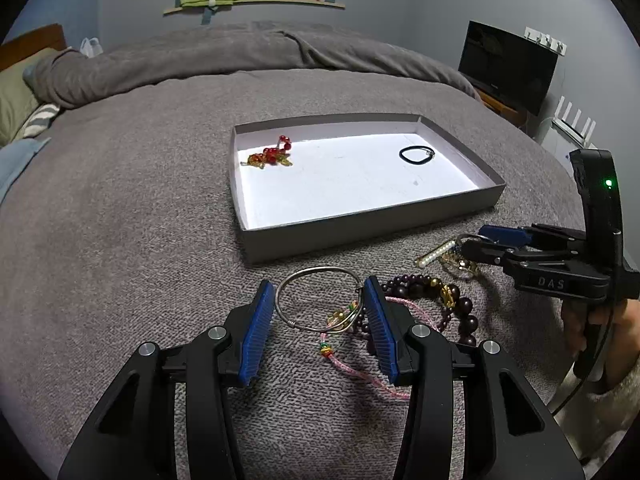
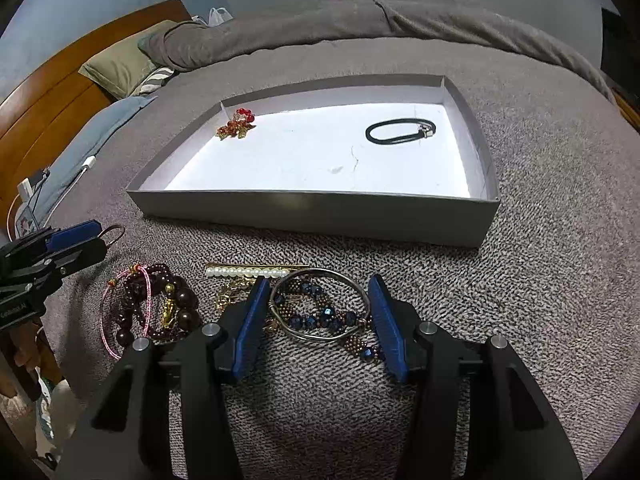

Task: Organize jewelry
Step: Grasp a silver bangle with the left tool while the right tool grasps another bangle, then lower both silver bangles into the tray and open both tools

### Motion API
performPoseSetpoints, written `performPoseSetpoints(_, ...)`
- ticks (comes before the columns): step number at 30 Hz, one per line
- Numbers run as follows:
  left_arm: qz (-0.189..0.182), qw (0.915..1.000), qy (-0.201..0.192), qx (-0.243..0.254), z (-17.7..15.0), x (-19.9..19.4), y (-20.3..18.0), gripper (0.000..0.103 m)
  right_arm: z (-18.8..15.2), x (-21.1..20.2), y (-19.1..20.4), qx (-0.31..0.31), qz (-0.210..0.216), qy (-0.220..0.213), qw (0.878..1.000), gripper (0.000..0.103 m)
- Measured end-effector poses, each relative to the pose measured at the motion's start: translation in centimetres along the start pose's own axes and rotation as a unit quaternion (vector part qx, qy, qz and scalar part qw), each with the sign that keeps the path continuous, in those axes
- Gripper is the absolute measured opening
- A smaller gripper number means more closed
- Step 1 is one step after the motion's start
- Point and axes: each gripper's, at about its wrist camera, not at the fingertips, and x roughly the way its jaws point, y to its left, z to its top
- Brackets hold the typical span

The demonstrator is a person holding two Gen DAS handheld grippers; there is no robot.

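Jewelry (image 2: 160, 304) on grey blanket (image 1: 120, 240) — bedroom, perhaps a television (image 1: 508, 64) beyond.

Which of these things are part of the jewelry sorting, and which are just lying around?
Job: grey box, silver bangle, wire bangle, blue bead bracelet, dark bead bracelets, pearl clip, red bead piece, black cord bracelet.
Lying about: pillow, duvet, television, charger cable.

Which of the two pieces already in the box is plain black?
The black band at the box's right end; the other piece is a red-and-gold beaded cluster.
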Motion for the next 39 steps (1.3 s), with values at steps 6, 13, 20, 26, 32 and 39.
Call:
performPoseSetpoints(6, -0.001, 1.0, -0.007, 0.002, 0.2, -0.6, -0.2, 0.048, 0.1, -1.6, 0.3, -0.005, -0.001, -0.024, 1.0, 0.051)
performPoseSetpoints(13, -0.001, 0.9998, -0.017, 0.008, 0.5, -1.5, -0.3, 0.048, 0.7, -3.7, 0.2, -0.009, -0.004, -0.051, 0.999, 0.051)
performPoseSetpoints(20, 0.001, 0.9992, -0.036, 0.016, 2.9, -2.3, 0.1, 0.048, 2.5, -4.8, 0.1, -0.021, -0.017, -0.076, 0.997, 0.051)
performPoseSetpoints(26, -0.006, 0.9993, -0.033, 0.015, 5.6, -0.6, 0.7, 0.048, 4.7, -4.0, -1.1, -0.003, -0.016, -0.083, 0.996, 0.051)
performPoseSetpoints(32, -0.003, 0.9998, -0.016, 0.01, 7.1, 2.7, 1.0, 0.048, 6.6, -1.4, -2.7, 0.017, -0.036, -0.068, 0.997, 0.051)
performPoseSetpoints(39, 0.004, 1.0, 0.003, 0.006, 8.2, 5.8, 1.1, 0.048, 7.5, 1.1, -2.9, 0.01, -0.052, -0.052, 0.997, 0.051)
